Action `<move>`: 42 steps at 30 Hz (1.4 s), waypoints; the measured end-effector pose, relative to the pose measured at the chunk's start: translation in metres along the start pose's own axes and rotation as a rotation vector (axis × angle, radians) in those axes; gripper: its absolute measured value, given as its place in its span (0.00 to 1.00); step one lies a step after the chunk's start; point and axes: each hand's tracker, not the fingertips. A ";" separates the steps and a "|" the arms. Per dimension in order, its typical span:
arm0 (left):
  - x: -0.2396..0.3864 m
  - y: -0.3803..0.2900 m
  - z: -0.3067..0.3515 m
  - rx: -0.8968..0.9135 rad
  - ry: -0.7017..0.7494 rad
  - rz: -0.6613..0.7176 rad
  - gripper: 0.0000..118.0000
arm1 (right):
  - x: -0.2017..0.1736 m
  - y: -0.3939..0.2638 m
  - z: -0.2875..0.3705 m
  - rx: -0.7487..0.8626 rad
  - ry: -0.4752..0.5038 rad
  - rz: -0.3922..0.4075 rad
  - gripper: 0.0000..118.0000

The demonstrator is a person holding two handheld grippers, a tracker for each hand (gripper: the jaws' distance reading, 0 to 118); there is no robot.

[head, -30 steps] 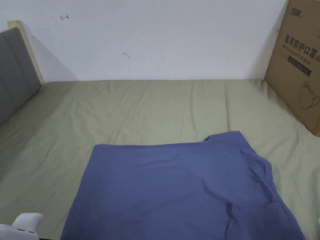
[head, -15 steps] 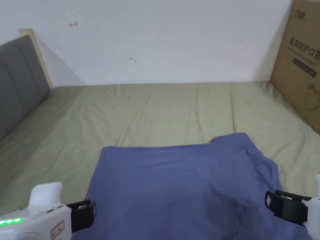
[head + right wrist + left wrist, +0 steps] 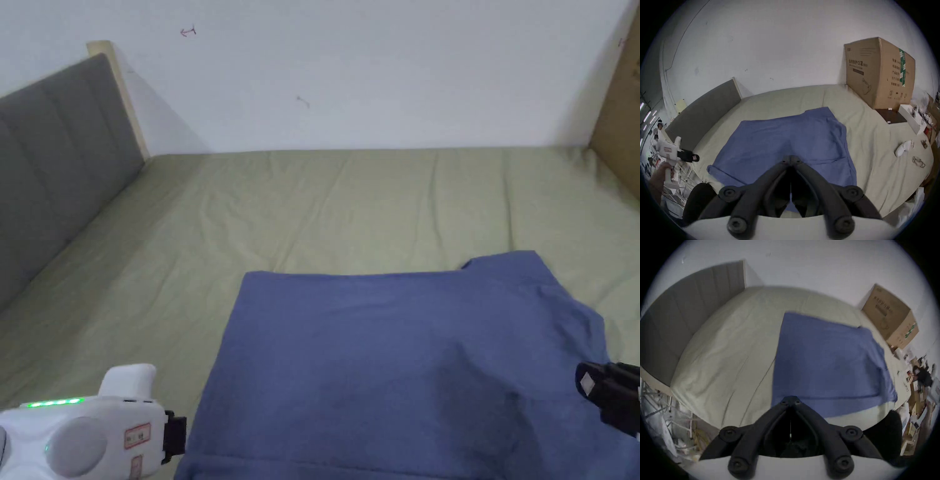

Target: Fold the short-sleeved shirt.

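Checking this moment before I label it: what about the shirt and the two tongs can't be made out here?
- Shirt: near hem, head view, cut off by the bottom edge.
- Right tongs: head view, cut off by the right edge.
- Left tongs: tips meet over the shirt's edge in the left gripper view; whether they pinch cloth is unclear, the picture is blurred.

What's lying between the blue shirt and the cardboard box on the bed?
Nothing: in the right gripper view, the stretch between the shirt and the cardboard box is bare, creased green sheet.
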 end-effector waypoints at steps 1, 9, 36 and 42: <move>-0.006 -0.002 -0.009 -0.034 0.009 0.003 0.13 | 0.002 -0.002 -0.001 -0.009 -0.002 -0.011 0.00; -0.025 -0.017 -0.080 -0.142 0.038 -0.022 0.74 | 0.015 -0.018 -0.018 -0.107 -0.022 -0.084 0.00; 0.012 -0.021 -0.039 -0.081 -0.032 -0.087 0.05 | 0.141 -0.087 -0.061 -0.601 -0.179 -0.155 0.61; 0.009 -0.019 -0.034 -0.074 -0.040 -0.064 0.05 | 0.124 -0.072 -0.051 -0.615 -0.119 0.025 0.02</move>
